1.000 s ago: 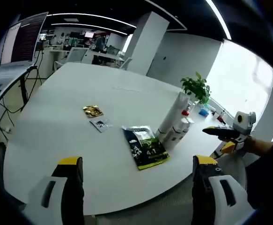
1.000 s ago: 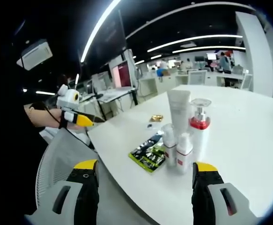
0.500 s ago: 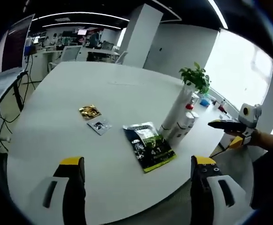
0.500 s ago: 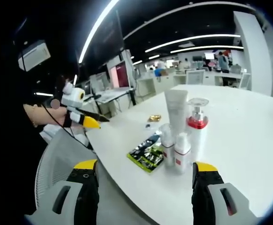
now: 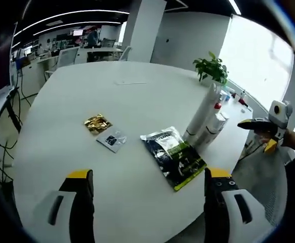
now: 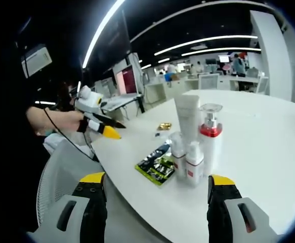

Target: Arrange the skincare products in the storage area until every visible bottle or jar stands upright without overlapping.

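Here the cluster of skincare products, a tall white tube (image 6: 187, 117), a clear pump bottle with a red collar (image 6: 210, 135) and two small white bottles with red labels (image 6: 193, 163), stands upright on the round white table (image 6: 268, 152), all close together. Just beside the cluster, toward the table edge, a black and green flat sachet (image 5: 173, 156) lies flat, its long axis pointing at the tube. Beyond it lie a small silver packet (image 5: 112, 140) and a gold packet (image 5: 97, 123). The right gripper (image 6: 157, 202) is nearer the cluster, jaws wide apart and empty. The left gripper (image 5: 144, 202) is nearer the sachet, also wide apart and empty.
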Action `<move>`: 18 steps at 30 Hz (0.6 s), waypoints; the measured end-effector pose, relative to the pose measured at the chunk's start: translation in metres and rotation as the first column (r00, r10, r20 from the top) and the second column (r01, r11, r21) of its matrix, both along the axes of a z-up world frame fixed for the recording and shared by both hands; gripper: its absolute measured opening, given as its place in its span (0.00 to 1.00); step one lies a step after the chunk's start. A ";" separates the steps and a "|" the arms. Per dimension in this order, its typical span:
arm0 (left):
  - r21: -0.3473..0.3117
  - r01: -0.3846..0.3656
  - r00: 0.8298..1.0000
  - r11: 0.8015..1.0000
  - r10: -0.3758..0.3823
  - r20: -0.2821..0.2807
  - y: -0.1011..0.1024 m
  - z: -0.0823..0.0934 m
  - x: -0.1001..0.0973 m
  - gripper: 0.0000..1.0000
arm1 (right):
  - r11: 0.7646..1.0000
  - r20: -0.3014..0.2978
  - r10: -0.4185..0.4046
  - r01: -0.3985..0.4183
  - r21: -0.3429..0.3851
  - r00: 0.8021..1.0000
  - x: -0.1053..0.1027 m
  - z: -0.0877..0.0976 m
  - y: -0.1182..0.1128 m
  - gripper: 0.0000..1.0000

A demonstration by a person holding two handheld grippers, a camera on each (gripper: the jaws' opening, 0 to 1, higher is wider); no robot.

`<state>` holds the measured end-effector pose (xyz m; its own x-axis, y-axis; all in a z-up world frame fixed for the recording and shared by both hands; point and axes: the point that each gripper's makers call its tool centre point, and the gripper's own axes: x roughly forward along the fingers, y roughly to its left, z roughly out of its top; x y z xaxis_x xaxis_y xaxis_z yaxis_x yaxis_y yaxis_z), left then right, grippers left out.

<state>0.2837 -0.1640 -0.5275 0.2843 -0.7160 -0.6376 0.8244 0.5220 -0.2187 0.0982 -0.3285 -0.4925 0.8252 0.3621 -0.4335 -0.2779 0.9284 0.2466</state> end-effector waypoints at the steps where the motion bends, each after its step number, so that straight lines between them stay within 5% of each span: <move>1: 0.005 0.005 1.000 1.000 -0.005 0.000 -0.001 -0.002 0.002 0.83 | 1.000 -0.002 -0.001 0.001 -0.001 1.000 0.000 -0.001 -0.001 0.86; 18: 0.109 0.110 0.994 0.988 -0.109 -0.018 -0.027 -0.030 0.040 0.78 | 1.000 -0.031 -0.018 0.019 0.014 0.999 0.001 -0.006 -0.004 0.85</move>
